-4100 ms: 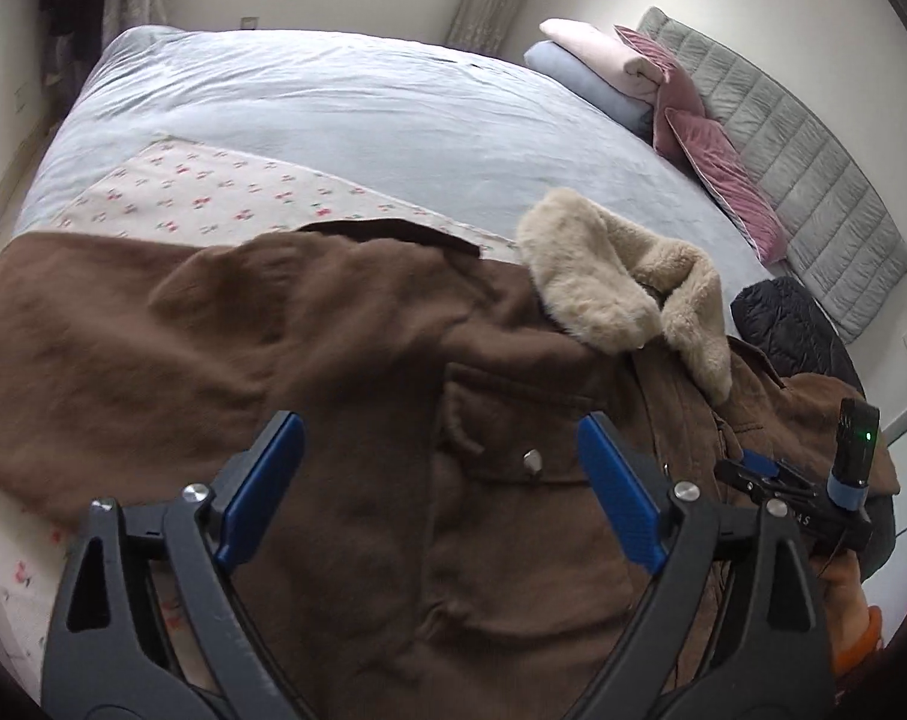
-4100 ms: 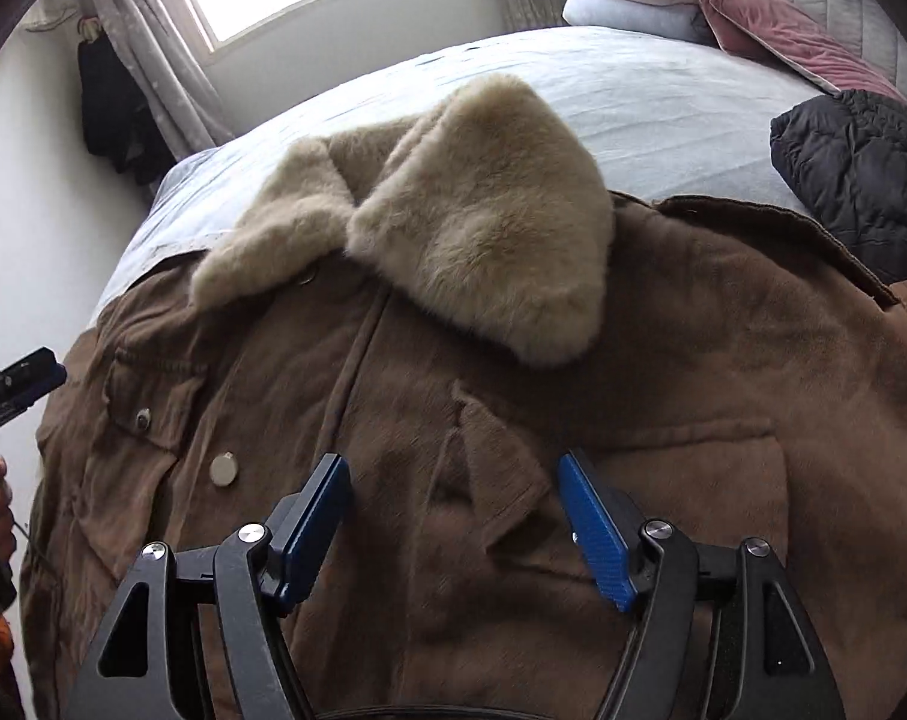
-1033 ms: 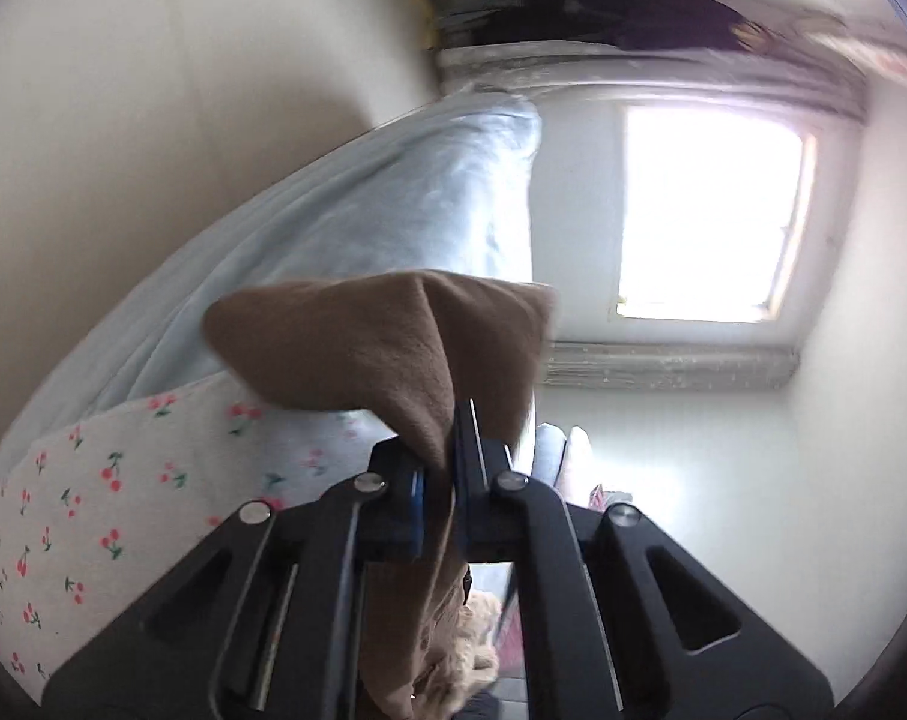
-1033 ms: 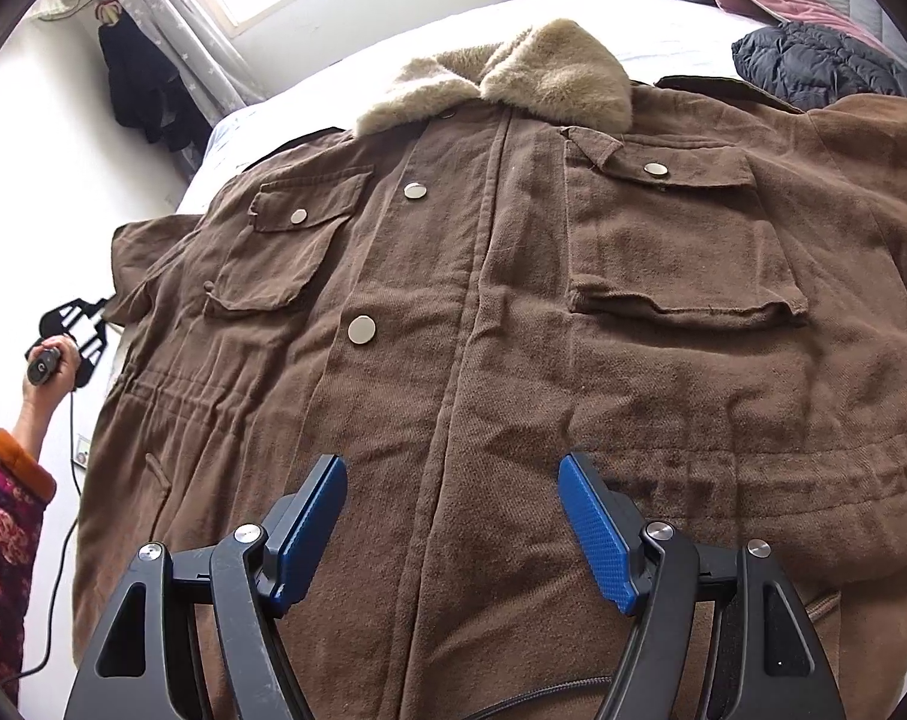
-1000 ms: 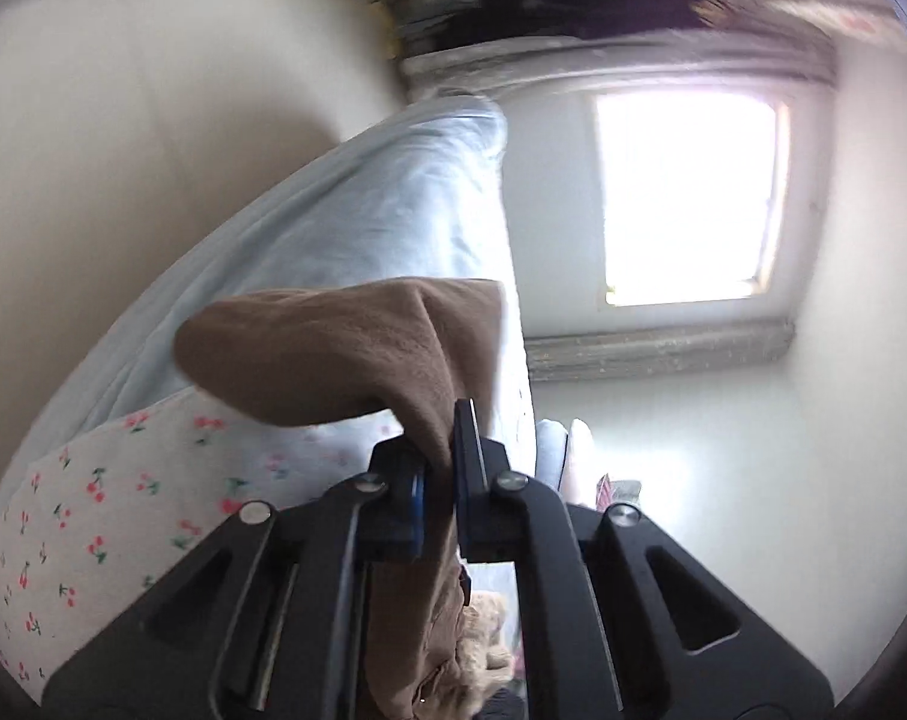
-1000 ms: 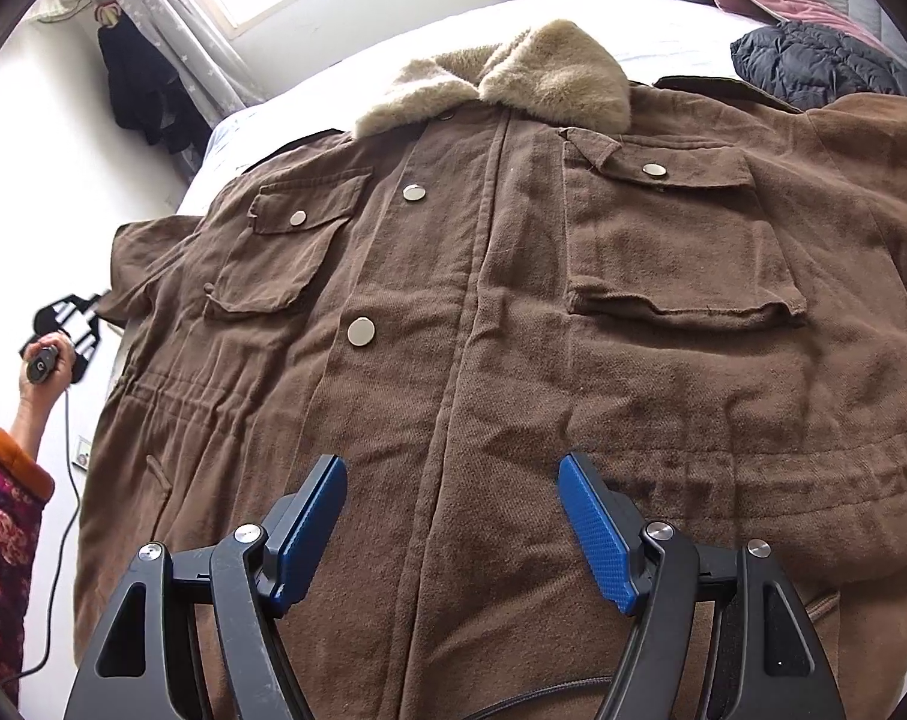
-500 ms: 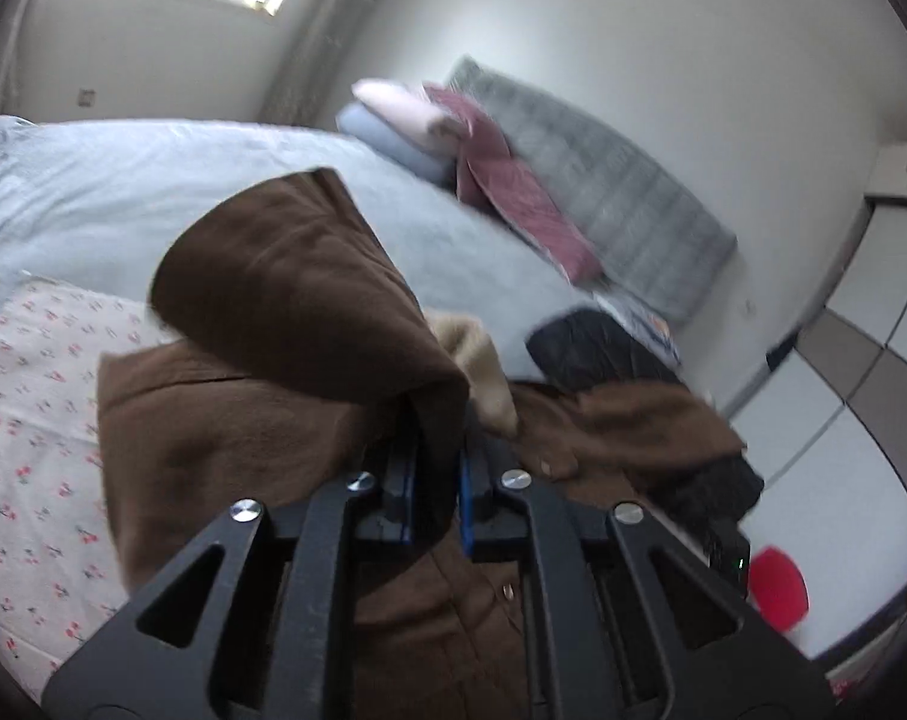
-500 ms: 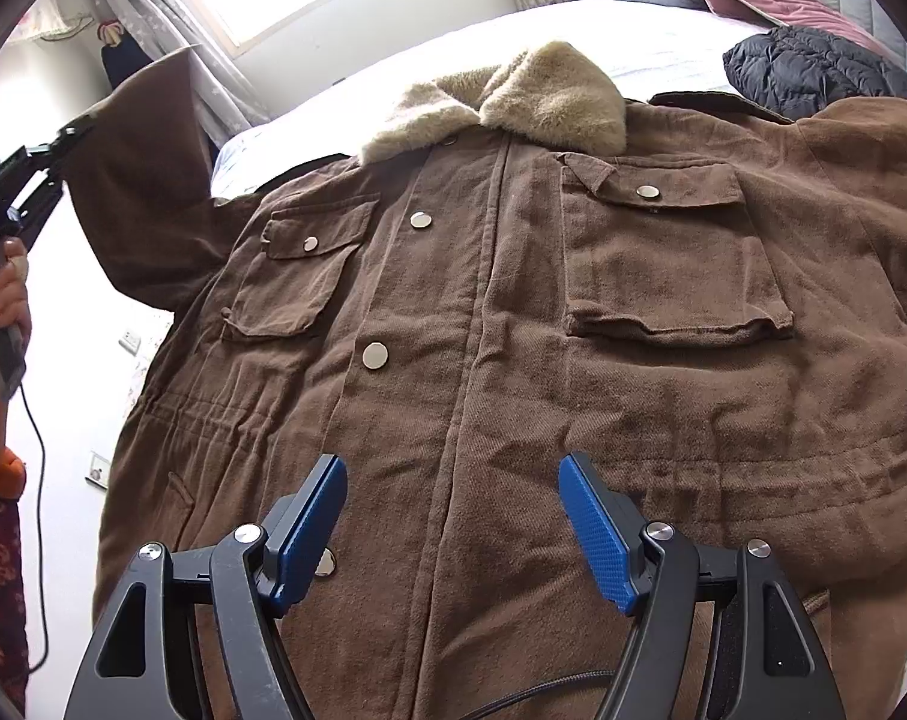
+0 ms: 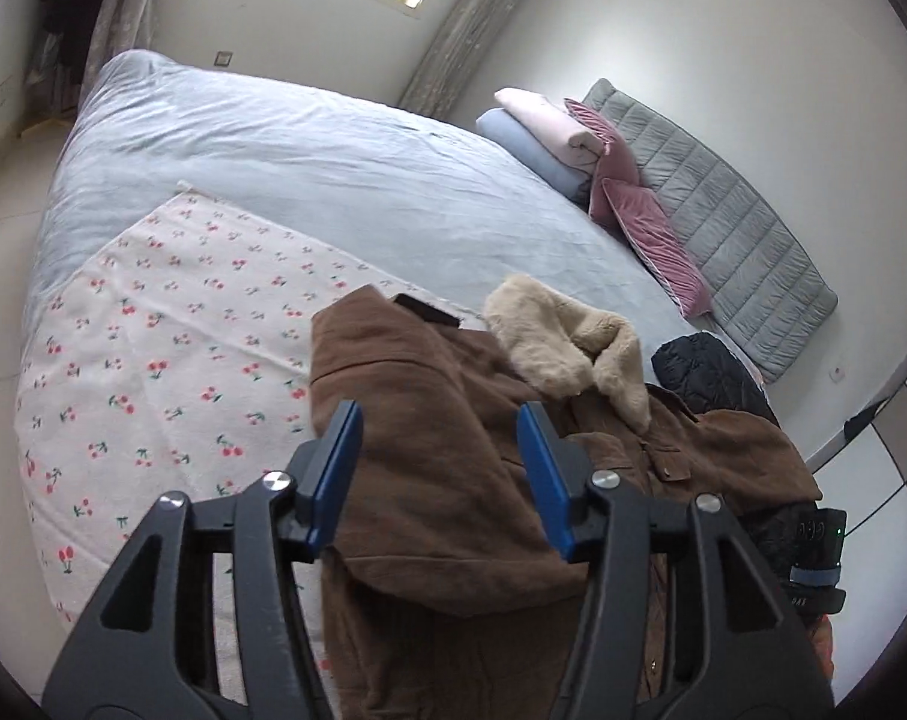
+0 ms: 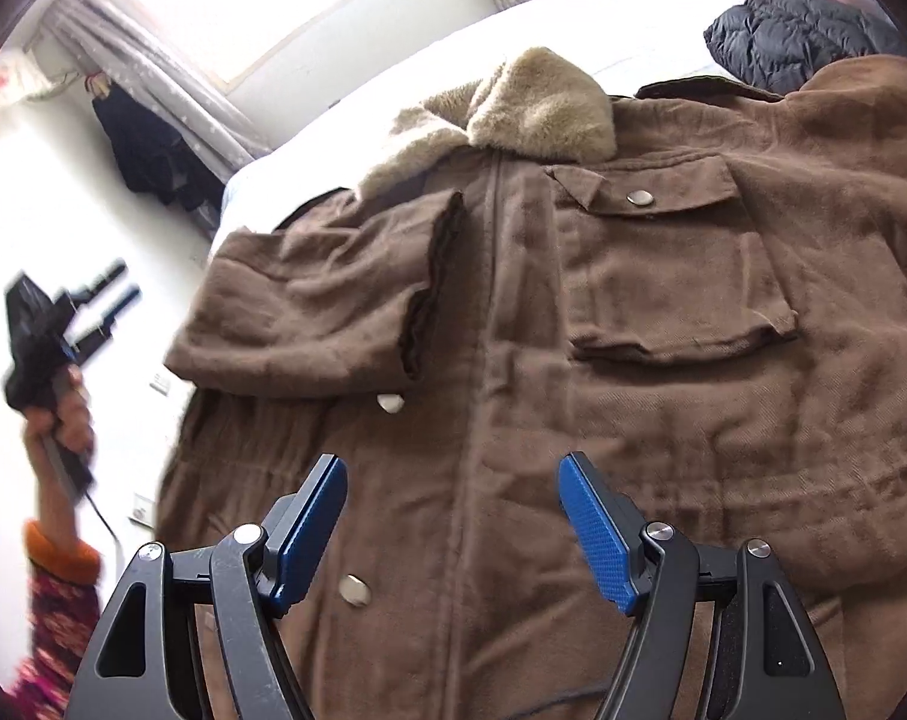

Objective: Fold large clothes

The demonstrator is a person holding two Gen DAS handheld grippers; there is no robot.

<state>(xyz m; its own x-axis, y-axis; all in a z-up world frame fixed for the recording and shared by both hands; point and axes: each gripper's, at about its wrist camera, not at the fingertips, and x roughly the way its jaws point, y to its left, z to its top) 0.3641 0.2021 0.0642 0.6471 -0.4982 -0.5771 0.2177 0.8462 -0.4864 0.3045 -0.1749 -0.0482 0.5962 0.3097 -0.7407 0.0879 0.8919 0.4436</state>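
Both jaws of the left gripper [image 9: 444, 471] were seen spread apart and empty above the brown coat [image 9: 453, 480], which was laid front-up on the bed [image 9: 285, 168]. Beside its fur collar [image 9: 564, 348], the near sleeve [image 9: 393, 360] was seen folded across the chest; half a second earlier that sleeve had been clamped and lifted.

From the right wrist, the right gripper [image 10: 453, 516] was likewise held wide apart over the coat's lower front, as it had been before, gripping nothing. The folded sleeve [image 10: 309, 312] was seen lying left of the placket, its cuff near the collar [image 10: 531, 102]. The cloth was judged thick, soft and heavy; the far sleeve's cuff seemed the best hold next.
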